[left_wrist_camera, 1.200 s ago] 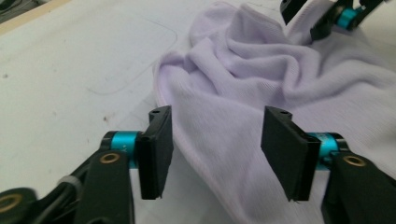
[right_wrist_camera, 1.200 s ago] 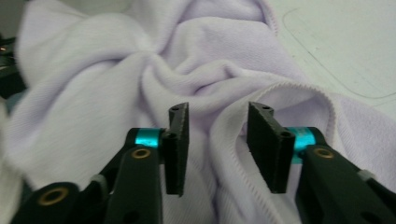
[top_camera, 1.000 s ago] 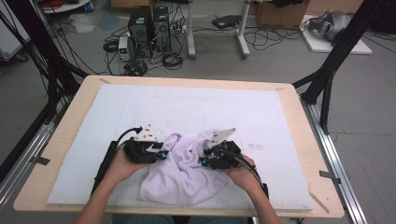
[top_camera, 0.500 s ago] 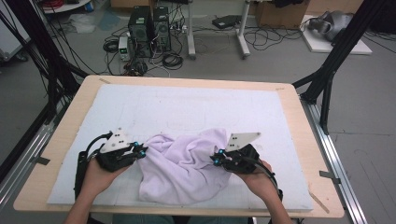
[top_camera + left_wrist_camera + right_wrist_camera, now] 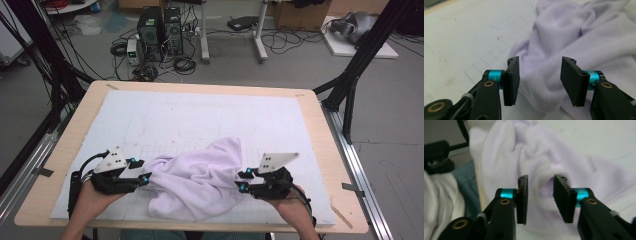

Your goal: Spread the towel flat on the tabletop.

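A crumpled pale lilac cloth (image 5: 197, 180) lies in a heap on the white mat near the table's front edge. My left gripper (image 5: 141, 172) is at the cloth's left edge, open, with the cloth (image 5: 574, 37) just ahead of its jaws and nothing between them. At the cloth's right edge my right gripper (image 5: 241, 181) is open too, pointing into the folds of the cloth (image 5: 529, 155). Both jaws stand apart from the fabric.
A white mat (image 5: 200, 120) covers most of the wooden table (image 5: 320, 125), bare behind the cloth. The table's front edge runs close below the cloth. Black frame posts (image 5: 350, 75) stand at the sides, and computers and cables lie on the floor beyond.
Both grippers have moved apart from the middle of the cloth to its left and right edges. The cloth has spread a little wider.
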Motion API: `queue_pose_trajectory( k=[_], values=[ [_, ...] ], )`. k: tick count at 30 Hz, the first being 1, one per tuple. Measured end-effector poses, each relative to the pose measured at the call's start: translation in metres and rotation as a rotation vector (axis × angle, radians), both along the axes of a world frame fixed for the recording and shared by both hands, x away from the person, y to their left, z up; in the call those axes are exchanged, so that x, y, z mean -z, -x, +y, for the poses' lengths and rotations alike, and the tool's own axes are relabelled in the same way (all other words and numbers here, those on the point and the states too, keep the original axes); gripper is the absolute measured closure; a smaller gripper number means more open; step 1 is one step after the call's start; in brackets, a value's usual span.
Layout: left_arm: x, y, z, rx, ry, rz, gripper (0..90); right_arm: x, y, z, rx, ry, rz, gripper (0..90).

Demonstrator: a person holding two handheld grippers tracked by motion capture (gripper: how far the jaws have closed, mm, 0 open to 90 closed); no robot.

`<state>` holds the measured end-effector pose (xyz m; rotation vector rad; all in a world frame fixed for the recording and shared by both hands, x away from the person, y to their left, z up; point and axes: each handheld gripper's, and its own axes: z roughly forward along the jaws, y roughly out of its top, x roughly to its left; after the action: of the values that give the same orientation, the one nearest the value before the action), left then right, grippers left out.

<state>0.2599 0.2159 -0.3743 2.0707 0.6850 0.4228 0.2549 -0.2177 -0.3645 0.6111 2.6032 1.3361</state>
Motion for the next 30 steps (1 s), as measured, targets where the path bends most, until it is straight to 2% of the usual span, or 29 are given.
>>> queue_pose_trajectory(
  k=[3,4,5,6,8,10,12,13,15,17,18,19,20,21,22,23,24,25,26,29,30],
  values=[
    [-0.008,-0.020,-0.010,0.010,0.005,-0.007,48.3,-0.016,-0.016,0.001,0.026,-0.007,-0.034,57.5],
    [-0.008,-0.026,-0.015,0.015,0.007,-0.002,48.6,-0.019,-0.023,0.003,0.031,-0.005,-0.041,57.0],
    [-0.007,-0.033,-0.019,0.020,-0.002,-0.006,51.9,-0.017,-0.041,0.011,0.027,0.022,-0.035,55.6],
    [-0.005,-0.039,-0.024,0.017,-0.014,-0.005,51.9,-0.017,-0.041,0.011,0.027,0.022,-0.035,55.6],
    [0.001,-0.050,-0.033,0.027,-0.043,0.002,53.5,-0.007,-0.058,0.019,0.018,0.040,-0.011,54.0],
    [0.011,-0.061,-0.041,0.044,-0.082,0.012,59.8,0.006,-0.070,0.028,0.003,0.056,0.038,53.1],
    [0.023,-0.071,-0.047,0.052,-0.121,0.052,60.2,0.019,-0.077,0.034,-0.012,0.083,0.072,52.4],
    [0.029,-0.076,-0.049,0.047,-0.151,0.069,58.4,0.033,-0.081,0.037,-0.014,0.115,0.091,52.3],
    [0.039,-0.084,-0.051,0.045,-0.180,0.111,56.1,0.045,-0.084,0.037,0.000,0.176,0.128,51.1],
    [0.046,-0.089,-0.053,0.047,-0.209,0.137,56.3,0.049,-0.084,0.035,0.010,0.186,0.117,51.9],
    [0.049,-0.090,-0.055,0.049,-0.210,0.151,62.4,0.054,-0.084,0.032,0.022,0.176,0.107,52.8],
    [0.051,-0.091,-0.056,0.070,-0.225,0.158,62.4,0.058,-0.086,0.029,0.037,0.172,0.113,52.8],
    [0.053,-0.091,-0.058,0.081,-0.235,0.161,72.5,0.064,-0.090,0.024,0.072,0.178,0.136,52.8],
    [0.053,-0.090,-0.059,0.095,-0.234,0.163,72.5,0.064,-0.090,0.024,0.072,0.178,0.136,53.5],
    [0.053,-0.089,-0.060,0.096,-0.240,0.158,78.3,0.068,-0.091,0.022,0.083,0.183,0.145,55.5],
    [0.052,-0.088,-0.060,0.094,-0.246,0.149,82.7,0.071,-0.092,0.022,0.089,0.185,0.122,62.3],
    [0.050,-0.088,-0.059,0.085,-0.248,0.140,82.7,0.071,-0.092,0.022,0.089,0.185,0.122,62.3],
    [0.048,-0.087,-0.058,0.064,-0.240,0.126,83.8,0.071,-0.091,0.023,0.090,0.203,0.100,70.9],
    [0.045,-0.086,-0.055,0.037,-0.214,0.110,83.8,0.071,-0.091,0.023,0.090,0.203,0.100,70.9],
    [0.027,-0.083,-0.040,-0.050,-0.147,0.028,84.2,0.070,-0.090,0.025,0.073,0.205,0.099,85.3],
    [0.021,-0.081,-0.033,-0.085,-0.108,0.001,84.2,0.070,-0.091,0.026,0.064,0.204,0.096,86.5]
  ],
)
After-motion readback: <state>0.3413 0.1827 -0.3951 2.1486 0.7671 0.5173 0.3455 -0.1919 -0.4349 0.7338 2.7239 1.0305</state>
